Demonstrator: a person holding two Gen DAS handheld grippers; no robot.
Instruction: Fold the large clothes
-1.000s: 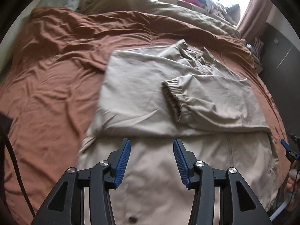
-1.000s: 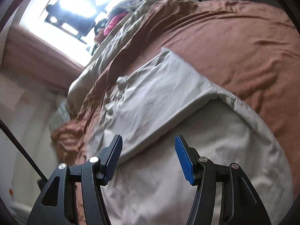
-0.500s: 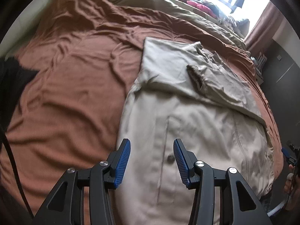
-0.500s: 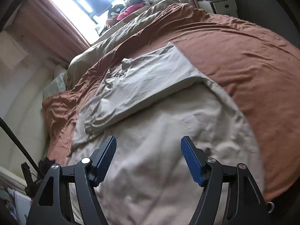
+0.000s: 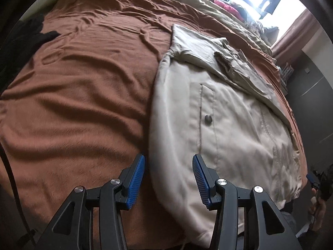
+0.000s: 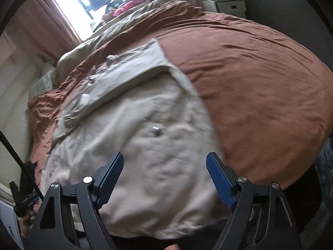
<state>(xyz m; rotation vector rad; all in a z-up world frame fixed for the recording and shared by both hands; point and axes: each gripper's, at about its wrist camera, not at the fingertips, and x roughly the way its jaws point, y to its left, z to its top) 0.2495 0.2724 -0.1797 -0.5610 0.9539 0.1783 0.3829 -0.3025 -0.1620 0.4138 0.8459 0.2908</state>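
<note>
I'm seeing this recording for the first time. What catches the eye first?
A big beige jacket, its upper part folded over, lies on a rust-brown bedspread that fills the bed. Both open grippers, left and right, hover over its near hem, holding nothing.

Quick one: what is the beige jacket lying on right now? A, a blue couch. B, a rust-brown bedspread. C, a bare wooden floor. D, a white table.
B: the beige jacket lies spread over the rust-brown bedspread, which surrounds it in both wrist views.

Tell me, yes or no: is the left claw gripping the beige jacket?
No. The left claw hangs open above the beige jacket, pads touching nothing.
</note>
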